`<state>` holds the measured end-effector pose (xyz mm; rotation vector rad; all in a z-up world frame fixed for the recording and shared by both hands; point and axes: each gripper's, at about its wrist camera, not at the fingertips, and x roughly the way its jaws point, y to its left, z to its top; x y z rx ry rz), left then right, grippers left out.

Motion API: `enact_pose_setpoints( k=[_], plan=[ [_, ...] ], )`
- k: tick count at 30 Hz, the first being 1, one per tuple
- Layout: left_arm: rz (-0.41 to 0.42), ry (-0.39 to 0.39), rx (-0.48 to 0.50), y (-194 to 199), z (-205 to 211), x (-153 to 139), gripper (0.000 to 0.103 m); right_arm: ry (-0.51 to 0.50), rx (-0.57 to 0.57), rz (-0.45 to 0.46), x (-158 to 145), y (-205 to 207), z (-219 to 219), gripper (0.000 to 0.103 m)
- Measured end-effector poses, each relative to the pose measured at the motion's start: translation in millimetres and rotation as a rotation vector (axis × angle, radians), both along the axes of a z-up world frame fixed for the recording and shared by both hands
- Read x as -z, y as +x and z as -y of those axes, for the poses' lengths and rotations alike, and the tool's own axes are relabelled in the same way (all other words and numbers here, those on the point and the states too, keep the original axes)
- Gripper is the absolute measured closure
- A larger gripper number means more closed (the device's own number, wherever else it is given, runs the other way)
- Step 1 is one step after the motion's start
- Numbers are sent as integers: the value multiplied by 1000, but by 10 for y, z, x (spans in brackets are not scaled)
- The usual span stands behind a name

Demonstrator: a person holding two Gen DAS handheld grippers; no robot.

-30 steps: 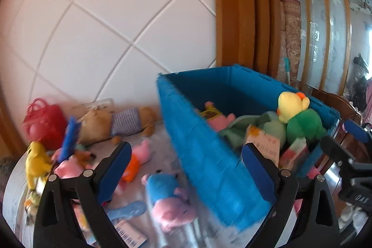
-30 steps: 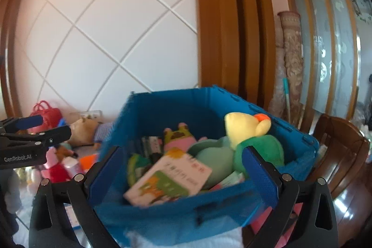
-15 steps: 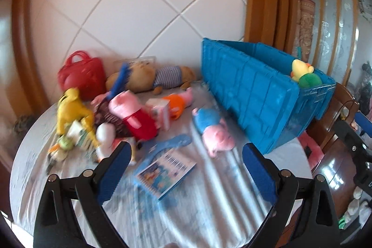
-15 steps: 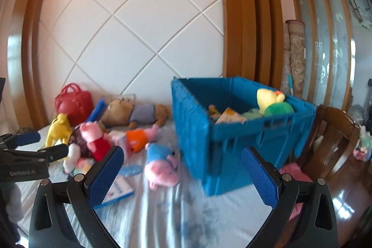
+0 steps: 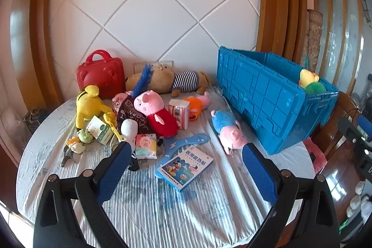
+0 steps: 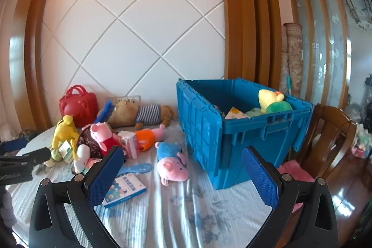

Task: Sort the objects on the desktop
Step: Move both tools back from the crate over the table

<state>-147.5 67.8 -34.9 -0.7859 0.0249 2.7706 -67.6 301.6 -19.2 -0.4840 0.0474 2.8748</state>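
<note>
A blue crate (image 5: pixel 274 106) (image 6: pixel 234 129) stands at the table's right, holding a yellow and green plush (image 6: pixel 273 102) and a booklet. On the cloth-covered table (image 5: pixel 162 206) lie a blue pig plush (image 5: pixel 229 130) (image 6: pixel 172 160), a pink pig in red (image 5: pixel 155 113), a picture book (image 5: pixel 184 164) (image 6: pixel 124 188), a pink box (image 5: pixel 179 113), a yellow plush (image 5: pixel 89 105) and a tissue pack (image 5: pixel 145 145). My left gripper (image 5: pixel 186 169) is open and empty above the near table. My right gripper (image 6: pixel 183 174) is open and empty, pulled back from the crate.
A red bag (image 5: pixel 101 73) and a striped bear plush (image 5: pixel 167 80) lie against the tiled wall. A wooden chair (image 6: pixel 325 138) stands right of the crate. The table's round edge curves at the left. My left gripper's body shows at the right wrist view's left edge (image 6: pixel 16 164).
Both grippers have pulled back and up from the crate. The left view swung from the crate to the whole toy pile. Both stayed open and empty.
</note>
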Motion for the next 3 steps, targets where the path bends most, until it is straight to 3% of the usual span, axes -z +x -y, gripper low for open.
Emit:
enact_pose_setpoints(
  k=[3],
  plan=[
    [-22, 12, 8, 11, 6, -29, 1, 0, 0, 4, 7, -14, -1, 0]
  ],
)
